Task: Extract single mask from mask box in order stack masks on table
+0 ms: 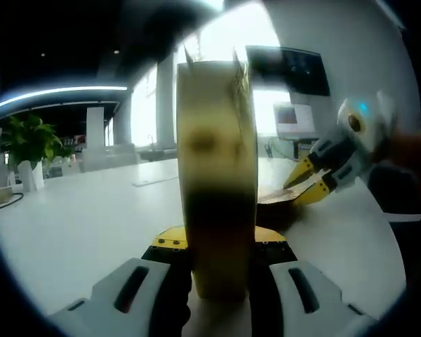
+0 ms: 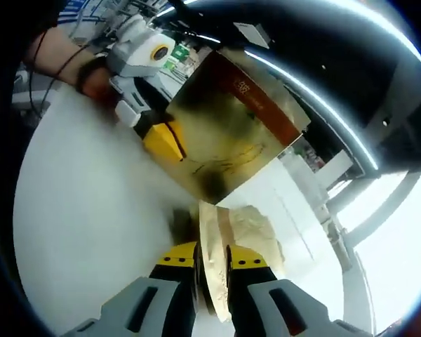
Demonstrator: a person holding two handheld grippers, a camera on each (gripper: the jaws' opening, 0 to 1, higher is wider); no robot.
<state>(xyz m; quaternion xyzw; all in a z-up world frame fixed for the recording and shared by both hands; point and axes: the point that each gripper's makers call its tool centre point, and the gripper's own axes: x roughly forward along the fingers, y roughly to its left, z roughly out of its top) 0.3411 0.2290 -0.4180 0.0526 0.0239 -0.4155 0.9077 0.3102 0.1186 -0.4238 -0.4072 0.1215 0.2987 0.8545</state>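
Observation:
The mask box (image 1: 217,175) is a tall gold carton, seen edge-on in the left gripper view. My left gripper (image 1: 217,281) is shut on its lower part. In the right gripper view the box (image 2: 231,133) shows its broad gold face with a brown stripe, tilted above the table, with the left gripper (image 2: 161,137) clamped on its edge. My right gripper (image 2: 212,270) is shut on a thin gold-beige mask packet (image 2: 214,239) just below the box. A pale beige heap (image 2: 259,225) lies on the table beside it. The right gripper (image 1: 312,182) reaches in low behind the box.
A wide white table (image 1: 77,225) runs under everything. A potted plant (image 1: 28,140) stands at its far left edge. Screens (image 1: 295,119) stand behind the table on the right. A person's hand and wrist (image 2: 63,56) hold the left gripper.

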